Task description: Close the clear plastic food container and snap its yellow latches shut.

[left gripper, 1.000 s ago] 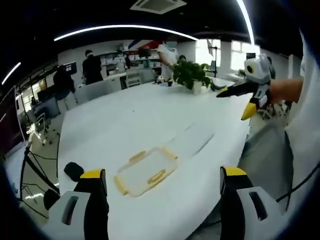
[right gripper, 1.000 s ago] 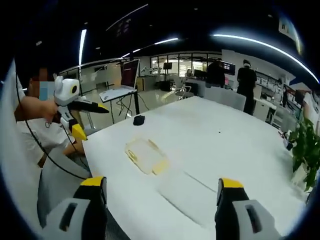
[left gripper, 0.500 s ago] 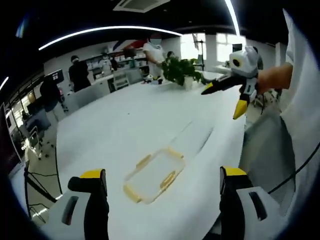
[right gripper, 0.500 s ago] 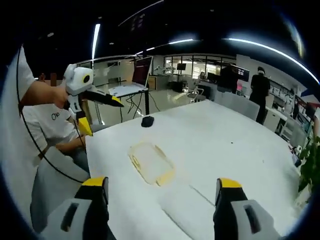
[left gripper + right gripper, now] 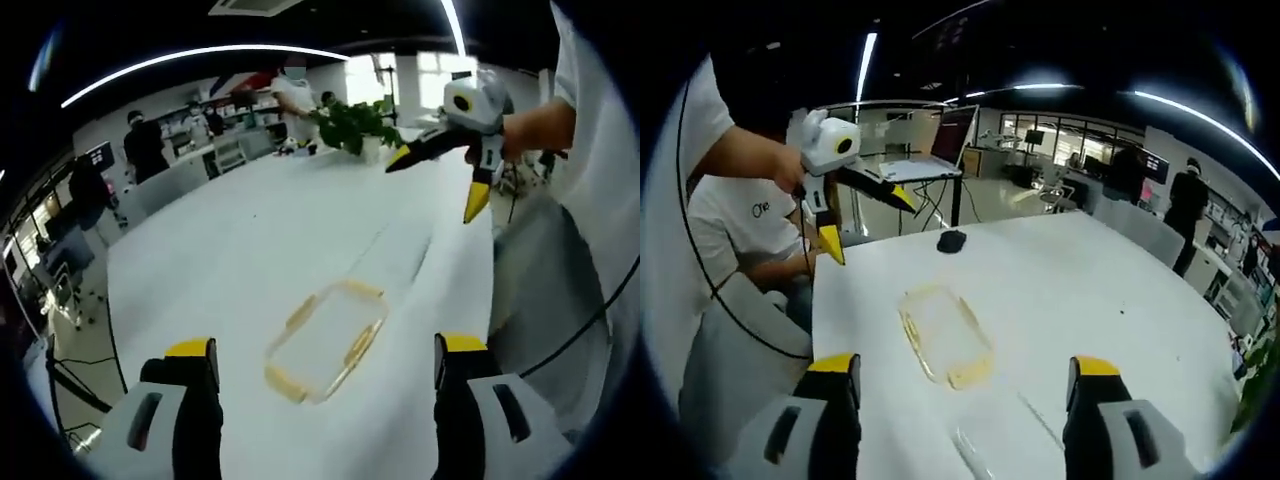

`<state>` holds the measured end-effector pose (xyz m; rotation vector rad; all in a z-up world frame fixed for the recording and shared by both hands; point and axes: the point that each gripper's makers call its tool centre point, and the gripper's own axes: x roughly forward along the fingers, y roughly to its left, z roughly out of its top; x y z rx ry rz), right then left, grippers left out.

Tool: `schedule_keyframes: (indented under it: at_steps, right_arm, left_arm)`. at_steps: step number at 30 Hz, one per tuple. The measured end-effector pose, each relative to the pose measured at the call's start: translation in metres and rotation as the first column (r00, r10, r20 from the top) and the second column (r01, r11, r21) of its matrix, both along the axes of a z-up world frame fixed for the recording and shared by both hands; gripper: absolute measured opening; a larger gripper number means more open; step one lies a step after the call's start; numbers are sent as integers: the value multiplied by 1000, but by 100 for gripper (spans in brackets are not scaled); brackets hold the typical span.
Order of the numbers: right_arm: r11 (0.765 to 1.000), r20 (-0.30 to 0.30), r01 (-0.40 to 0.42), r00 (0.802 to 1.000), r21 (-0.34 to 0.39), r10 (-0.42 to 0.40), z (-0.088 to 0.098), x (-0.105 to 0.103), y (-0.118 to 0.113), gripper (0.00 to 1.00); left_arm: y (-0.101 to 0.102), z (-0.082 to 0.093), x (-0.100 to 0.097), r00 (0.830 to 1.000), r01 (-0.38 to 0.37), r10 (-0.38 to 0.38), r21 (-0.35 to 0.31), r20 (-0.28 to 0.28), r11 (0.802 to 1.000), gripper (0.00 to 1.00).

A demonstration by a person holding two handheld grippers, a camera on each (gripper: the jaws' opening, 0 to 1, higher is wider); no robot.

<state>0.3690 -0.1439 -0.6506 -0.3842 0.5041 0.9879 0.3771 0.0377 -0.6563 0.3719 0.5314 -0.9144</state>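
Note:
The clear plastic container (image 5: 328, 338) with yellow latches lies flat on the white table (image 5: 230, 250), near its front edge. My left gripper (image 5: 325, 346) is open above and short of it, holding nothing. The right gripper (image 5: 435, 190) hangs open in the air at the upper right, held by a hand. In the right gripper view the container (image 5: 945, 335) lies straight ahead of my open right gripper (image 5: 963, 364). The left gripper (image 5: 872, 232) is open at the upper left, above the table's edge. Whether the latches are snapped I cannot tell.
A black mouse (image 5: 952, 241) lies on the table beyond the container. A potted plant (image 5: 355, 122) stands at the table's far end. A seated person in a white shirt (image 5: 745, 235) is beside the table. A laptop (image 5: 925, 165) on a stand and several people are behind.
Both cameras have moved closer to the table, so the container looks larger and nearer in both views. Both grippers have stayed open; the container has not moved.

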Motion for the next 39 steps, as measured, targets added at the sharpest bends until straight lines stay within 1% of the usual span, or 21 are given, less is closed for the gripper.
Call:
schedule_keyframes:
  at_steps: [1, 3, 5, 6, 7, 12, 15, 17, 24, 29, 32, 33, 35, 37, 39]
  right_arm:
    - [1000, 1, -6, 1000, -1, 6, -1, 1, 2, 85]
    - [1000, 4, -25, 1000, -10, 25, -4, 2, 5, 84]
    - [999, 3, -38, 999, -17, 38, -8, 4, 9, 84]
    - [999, 4, -46, 999, -25, 46, -9, 4, 10, 84]
    - [997, 17, -59, 998, -50, 60, -12, 5, 11, 84]
    - [997, 8, -69, 998, -47, 69, -19, 10, 17, 82]
    - [995, 9, -85, 996, -57, 85, -23, 12, 20, 80]
    - [994, 8, -94, 995, -63, 95, -26, 14, 23, 80]
    - [991, -15, -107, 994, -81, 106, -41, 21, 25, 78]
    - [988, -31, -120, 993, -101, 118, -52, 21, 27, 77]
    - [986, -35, -126, 992, -109, 123, -56, 22, 29, 78]
    - [986, -39, -127, 992, -112, 123, -58, 23, 30, 78]
    - [984, -43, -135, 990, -115, 131, -61, 23, 31, 76]
    - [982, -57, -141, 989, -126, 134, -64, 23, 31, 74]
    - [979, -56, -142, 989, -144, 135, -68, 24, 31, 74]
  left_arm:
    - [0, -2, 1, 1000, 10, -10, 4, 2, 1000, 86]
    - [0, -9, 2, 999, 54, -54, 32, -2, 998, 86]
    - [-4, -12, 0, 995, 102, -102, 34, -9, 994, 87]
    - [-4, -15, 0, 992, 126, -126, 53, -6, 991, 87]
    - [-4, -16, 1, 990, 139, -139, 63, 0, 988, 85]
    - [-4, -23, 9, 987, 158, -158, 66, -8, 985, 82]
    - [0, -30, 13, 983, 184, -185, 93, -1, 978, 78]
    - [1, -32, 16, 982, 190, -190, 83, -8, 978, 77]
    - [9, -43, 24, 976, 217, -216, 109, -21, 970, 76]
    - [10, -45, 29, 974, 227, -227, 85, -18, 970, 74]
    - [10, -47, 33, 972, 235, -234, 90, -20, 968, 74]
    - [10, -49, 33, 970, 244, -243, 92, -23, 965, 74]
    - [11, -54, 32, 964, 267, -265, 124, -29, 956, 73]
    - [13, -58, 34, 961, 275, -273, 132, -35, 952, 73]
    - [12, -61, 33, 958, 286, -282, 132, -47, 949, 75]
